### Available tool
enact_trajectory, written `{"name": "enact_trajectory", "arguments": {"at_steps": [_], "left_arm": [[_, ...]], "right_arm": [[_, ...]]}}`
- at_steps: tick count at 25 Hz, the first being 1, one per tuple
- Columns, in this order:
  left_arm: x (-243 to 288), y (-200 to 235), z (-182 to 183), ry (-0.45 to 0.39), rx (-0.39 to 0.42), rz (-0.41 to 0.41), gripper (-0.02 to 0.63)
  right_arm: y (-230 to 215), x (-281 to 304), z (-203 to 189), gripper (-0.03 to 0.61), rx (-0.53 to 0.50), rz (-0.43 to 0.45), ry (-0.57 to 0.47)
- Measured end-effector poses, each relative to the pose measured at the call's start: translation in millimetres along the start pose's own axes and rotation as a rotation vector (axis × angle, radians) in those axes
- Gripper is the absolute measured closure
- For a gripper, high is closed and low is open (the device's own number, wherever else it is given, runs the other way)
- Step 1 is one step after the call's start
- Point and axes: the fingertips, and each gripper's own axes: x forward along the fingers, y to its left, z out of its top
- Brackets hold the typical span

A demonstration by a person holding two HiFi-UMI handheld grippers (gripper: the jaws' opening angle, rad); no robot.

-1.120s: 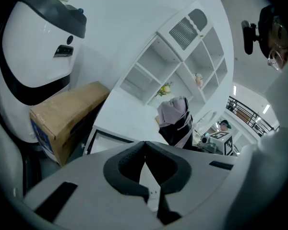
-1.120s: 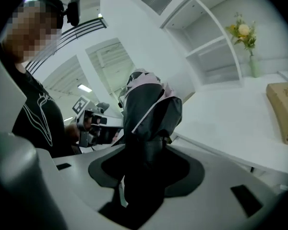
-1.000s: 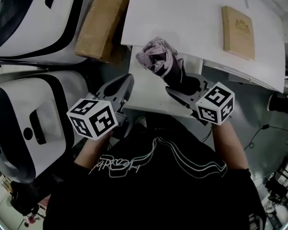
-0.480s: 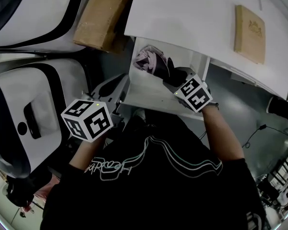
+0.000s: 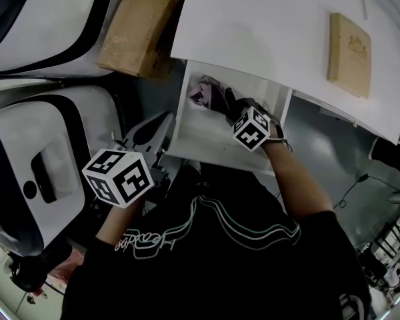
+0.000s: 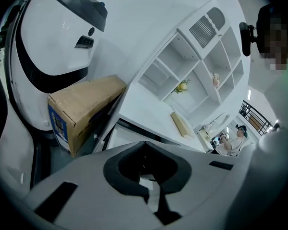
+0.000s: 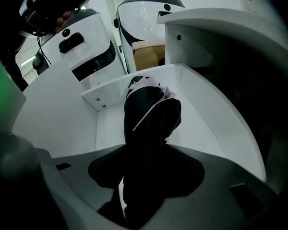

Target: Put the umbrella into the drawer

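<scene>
The right tongs (image 5: 232, 111) are closed on the folded umbrella (image 5: 207, 92), a dark one with pale pink cloth at its far end. In the right gripper view the umbrella (image 7: 151, 110) fills the gap between the two jaws and sticks out straight ahead of the right tongs (image 7: 145, 169). Both the tongs and the umbrella are inside the open white drawer (image 5: 184, 133). The drawer's side wall (image 7: 216, 123) runs just to the right of the tongs and its back corner lies ahead of the umbrella's tip. Whether the umbrella touches the drawer floor, I cannot tell. The white tabletop (image 5: 267, 25) hangs over the drawer, ahead of the right tongs. The left tongs (image 5: 161, 121) are outside the drawer, just beside its left wall. In the left gripper view the left tongs (image 6: 145, 150) have their jaw tips together and nothing between them. A cardboard box (image 6: 81, 108) stands ahead of them and to their left.
</scene>
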Motion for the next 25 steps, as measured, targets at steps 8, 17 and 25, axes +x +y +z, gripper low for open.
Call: {"name": "enact_trajectory", "arguments": {"at_steps": [8, 17, 25], "left_arm": [[-1.2, 2.5, 4.7, -0.007, -0.006, 0.009, 0.594], [-4.9, 2.9, 1.0, -0.005, 0.012, -0.014, 0.594], [-14.2, -9.5, -5.9, 0.016, 0.040, -0.065, 0.594]], "right_arm": [[2.1, 20.0, -15.1, 0.357, -0.022, 0.015, 0.064], [-4.6, 22.5, -23.3, 0.336, -0.008, -0.068, 0.088], [-6.9, -9.7, -17.9, 0.323, 0.033, -0.109, 0.050]]}}
